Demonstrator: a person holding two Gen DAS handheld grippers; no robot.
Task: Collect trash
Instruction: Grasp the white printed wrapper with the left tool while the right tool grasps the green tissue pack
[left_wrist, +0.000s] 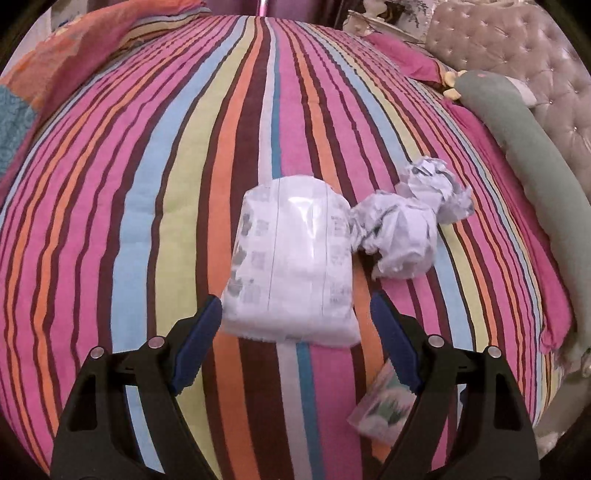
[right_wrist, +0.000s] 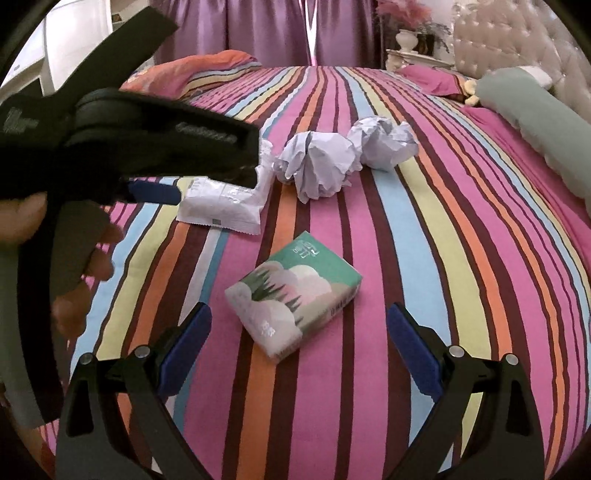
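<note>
on the striped bedspread (left_wrist: 147, 221): left gripper (left_wrist: 295, 325) spread wide around the white wrapper's (left_wrist: 291, 258) near edge, not touching. two crumpled papers (left_wrist: 397, 236) just right of the wrapper. right gripper (right_wrist: 299, 332) wide, empty, framing the tissue pack (right_wrist: 295, 291) nearer than the wrapper.

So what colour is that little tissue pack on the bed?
The tissue pack is green with pink and white hills, clearest in the right wrist view.

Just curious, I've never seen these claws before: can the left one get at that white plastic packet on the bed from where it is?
Probably yes. The left gripper is open, its blue pads either side of the white packet, with nothing between. The crumpled paper only touches the packet's far corner.
</note>
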